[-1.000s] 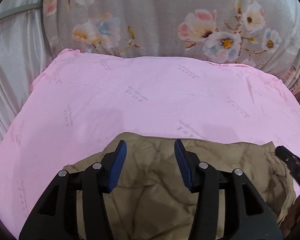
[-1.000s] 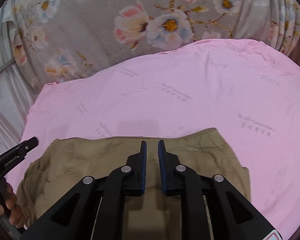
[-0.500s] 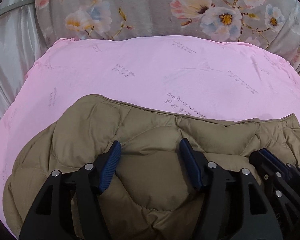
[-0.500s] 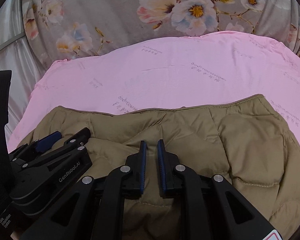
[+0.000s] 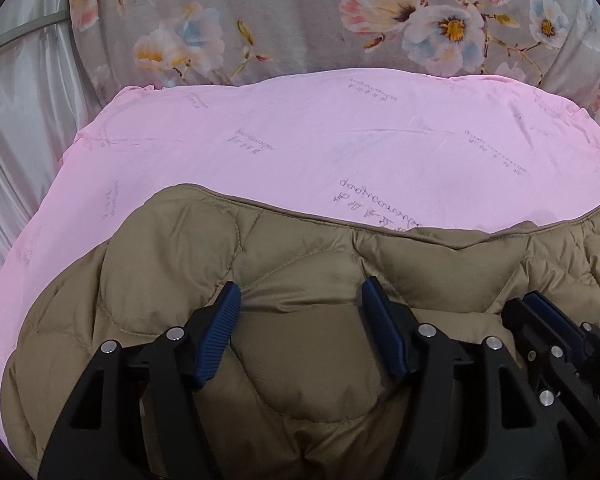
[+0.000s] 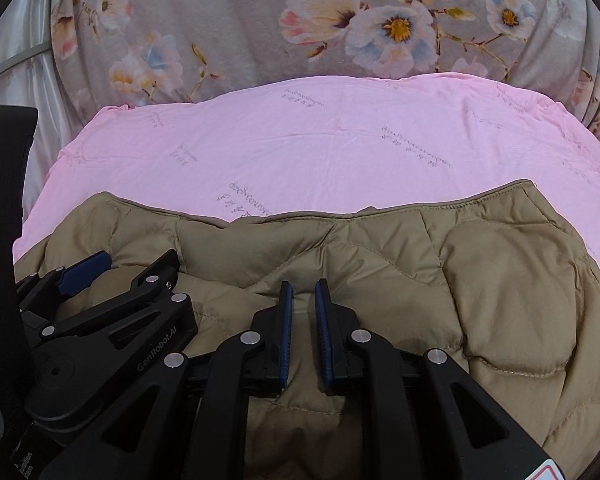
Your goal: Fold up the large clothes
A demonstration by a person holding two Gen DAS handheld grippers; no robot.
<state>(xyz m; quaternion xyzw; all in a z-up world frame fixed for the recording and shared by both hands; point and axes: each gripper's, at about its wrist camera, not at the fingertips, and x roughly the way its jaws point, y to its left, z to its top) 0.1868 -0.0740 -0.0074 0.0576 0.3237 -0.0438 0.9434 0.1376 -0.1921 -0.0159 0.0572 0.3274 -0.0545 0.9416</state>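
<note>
A tan quilted puffer jacket (image 5: pixel 300 264) lies bunched on a pink sheet (image 5: pixel 300 140); it also shows in the right wrist view (image 6: pixel 480 272). My left gripper (image 5: pixel 300 292) is open, its blue pads wide apart, low over the jacket's padding. My right gripper (image 6: pixel 302 286) has its pads nearly together with a narrow gap over the jacket; no fabric shows between them. The two grippers are side by side: the right one shows at the right edge of the left wrist view (image 5: pixel 548 320), the left one at the left of the right wrist view (image 6: pixel 112 280).
The pink sheet (image 6: pixel 340 140) covers the bed beyond the jacket. A grey floral cover (image 5: pixel 300 20) rises behind it. Shiny silver fabric (image 5: pixel 16 100) hangs at the left. A black object (image 6: pixel 0 200) stands at the left edge of the right wrist view.
Both grippers came down and close together over the jacket, which went from a flat folded strip to a puffed, bunched mass. Left jaws stayed open, right jaws stayed nearly shut.
</note>
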